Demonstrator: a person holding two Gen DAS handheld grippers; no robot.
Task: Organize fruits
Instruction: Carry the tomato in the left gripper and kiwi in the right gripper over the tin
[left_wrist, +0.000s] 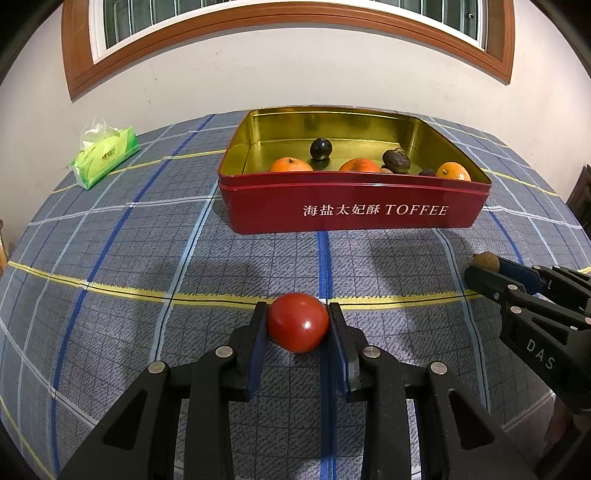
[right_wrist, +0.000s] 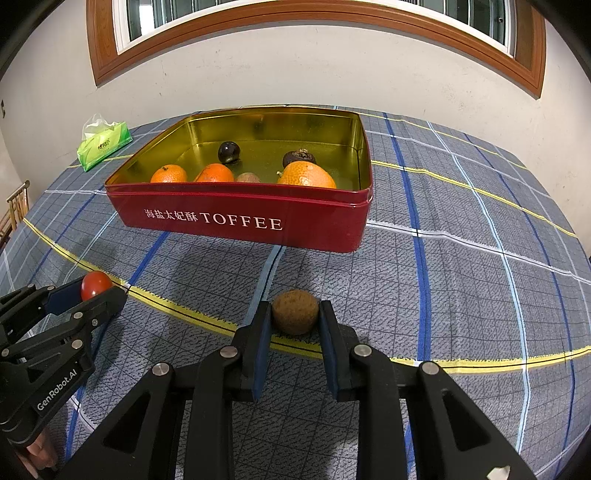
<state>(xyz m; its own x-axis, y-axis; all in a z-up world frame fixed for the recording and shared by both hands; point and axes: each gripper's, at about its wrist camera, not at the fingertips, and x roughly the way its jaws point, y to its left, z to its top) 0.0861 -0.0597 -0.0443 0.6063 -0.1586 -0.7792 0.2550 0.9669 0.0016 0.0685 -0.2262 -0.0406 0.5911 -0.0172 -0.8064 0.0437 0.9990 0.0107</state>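
My left gripper (left_wrist: 297, 317) is shut on a red tomato (left_wrist: 298, 322), its blue pads pressing both sides just above the checked cloth. My right gripper (right_wrist: 295, 314) is shut on a small brown round fruit (right_wrist: 295, 312). Each gripper shows in the other's view: the right gripper (left_wrist: 480, 271) at the right edge with the brown fruit (left_wrist: 487, 261), the left gripper (right_wrist: 99, 291) at the left edge with the tomato (right_wrist: 95, 284). Beyond both stands a red TOFFEE tin (left_wrist: 354, 212) (right_wrist: 240, 221) with a gold inside, holding oranges (left_wrist: 290, 165) (right_wrist: 306, 175) and dark fruits (left_wrist: 319, 148) (right_wrist: 229, 152).
A green tissue pack (left_wrist: 105, 155) (right_wrist: 103, 142) lies at the far left of the table near the wall. The blue checked tablecloth (left_wrist: 147, 258) (right_wrist: 461, 258) covers the table. A wooden-framed window sits above. A chair back (right_wrist: 16, 206) shows at the left edge.
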